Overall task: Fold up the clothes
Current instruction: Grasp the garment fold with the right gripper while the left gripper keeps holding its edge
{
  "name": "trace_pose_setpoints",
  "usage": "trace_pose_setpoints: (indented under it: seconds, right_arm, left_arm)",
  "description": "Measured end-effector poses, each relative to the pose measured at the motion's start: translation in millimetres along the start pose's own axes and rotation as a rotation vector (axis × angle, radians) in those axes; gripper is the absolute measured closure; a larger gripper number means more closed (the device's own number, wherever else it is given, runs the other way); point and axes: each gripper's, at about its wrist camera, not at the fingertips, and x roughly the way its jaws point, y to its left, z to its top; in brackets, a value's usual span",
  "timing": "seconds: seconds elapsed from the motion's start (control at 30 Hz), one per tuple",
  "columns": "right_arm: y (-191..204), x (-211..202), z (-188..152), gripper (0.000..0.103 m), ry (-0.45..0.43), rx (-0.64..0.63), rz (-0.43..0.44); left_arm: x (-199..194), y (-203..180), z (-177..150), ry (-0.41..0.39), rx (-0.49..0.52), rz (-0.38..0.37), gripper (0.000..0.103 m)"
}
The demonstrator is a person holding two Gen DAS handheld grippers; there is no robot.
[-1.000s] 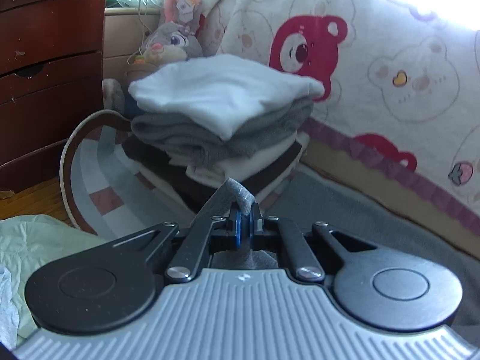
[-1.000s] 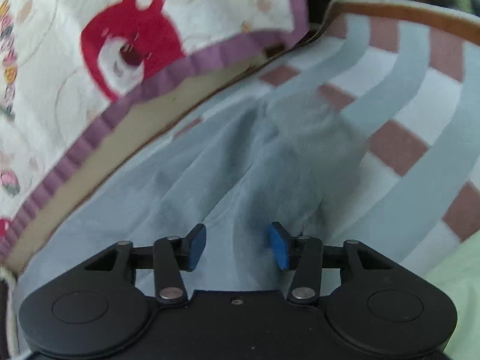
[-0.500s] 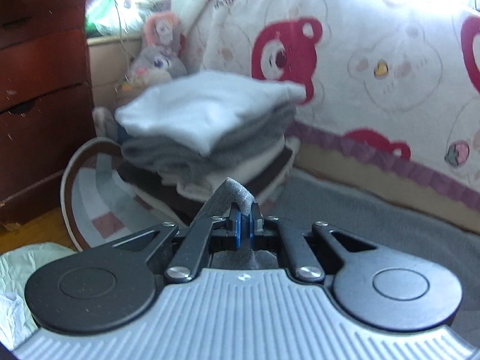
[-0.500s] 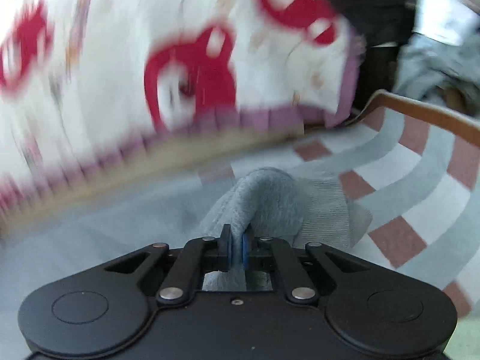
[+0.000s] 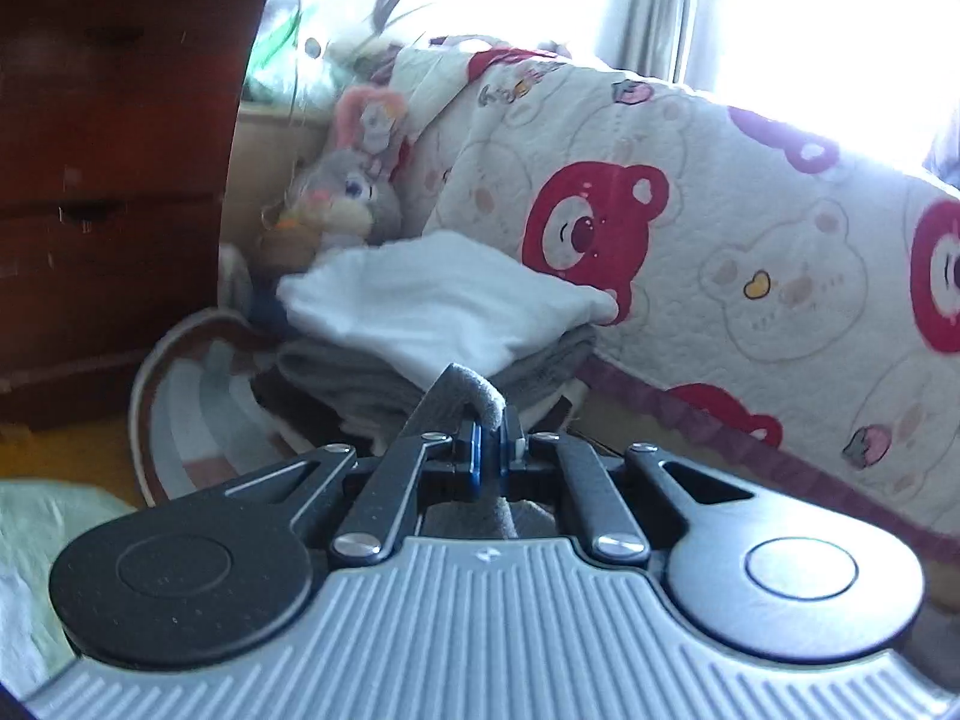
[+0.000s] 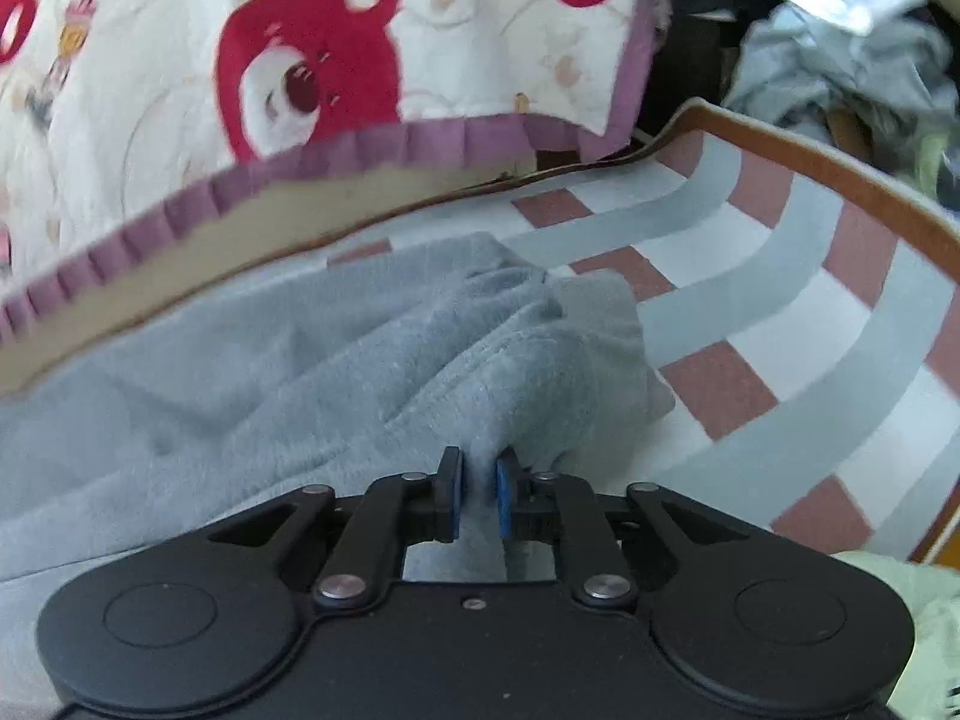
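Grey fleece garment (image 6: 336,372) sits bunched between my right gripper (image 6: 478,492) pads, jaws opening yet touching the fold. My left gripper (image 5: 489,450) is pinched tight on another grey tuft. It sprawls rumpled across the striped rug (image 6: 780,324).

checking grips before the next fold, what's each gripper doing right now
Left gripper: shut on a fold of the grey garment.
Right gripper: jaws opening, grey garment bunched between them, pads on the cloth.
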Motion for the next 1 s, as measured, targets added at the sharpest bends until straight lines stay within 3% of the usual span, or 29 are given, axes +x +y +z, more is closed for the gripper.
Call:
trace_pose_setpoints:
  seconds: [0.03,0.1,0.2,0.23,0.3,0.37,0.47,0.5,0.53,0.57,0.73,0.9,1.0]
  right_arm:
    - [3,-6,0,0.067,0.004,0.028,0.023]
    - [8,-18,1,0.052,0.019,0.117,0.097]
    - [21,-11,-1,0.046,0.105,0.242,0.312]
    - [28,-1,-2,0.044,0.142,0.27,0.335]
    - [41,23,-4,0.043,0.223,0.315,0.343]
    - [52,49,-11,0.043,0.311,0.367,0.267]
    - [63,69,-22,0.043,0.328,0.377,0.217]
    - [66,74,-25,0.045,0.324,0.372,0.206]
    - [66,76,-28,0.066,0.31,0.362,0.21]
    - [66,76,-30,0.1,0.291,0.349,0.22]
    - [63,50,-31,0.1,0.151,0.277,0.311]
    - [44,-6,-27,0.1,-0.035,0.329,0.54]
    - [22,-30,-37,0.1,-0.079,0.461,0.683]
  left_arm:
    - [2,0,-1,-0.003,-0.003,-0.004,0.098]
    - [6,-1,-3,-0.01,-0.004,-0.01,0.098]
    - [12,-5,-6,-0.01,0.013,-0.017,0.098]
    - [13,-5,-8,-0.006,0.014,-0.019,0.098]
    - [17,-4,-11,0.001,0.009,-0.027,0.098]
    - [19,0,-16,0.012,-0.003,-0.029,0.098]
    - [21,7,-22,0.034,-0.01,-0.014,0.098]
    - [21,10,-23,0.038,-0.015,-0.01,0.098]
    - [22,13,-24,0.042,-0.02,-0.005,0.098]
    - [22,16,-25,0.046,-0.025,0.0,0.098]
    - [24,20,-25,0.047,-0.011,0.006,0.098]
    - [25,20,-25,0.055,0.016,0.01,0.098]
    - [28,21,-30,0.078,0.025,0.019,0.098]
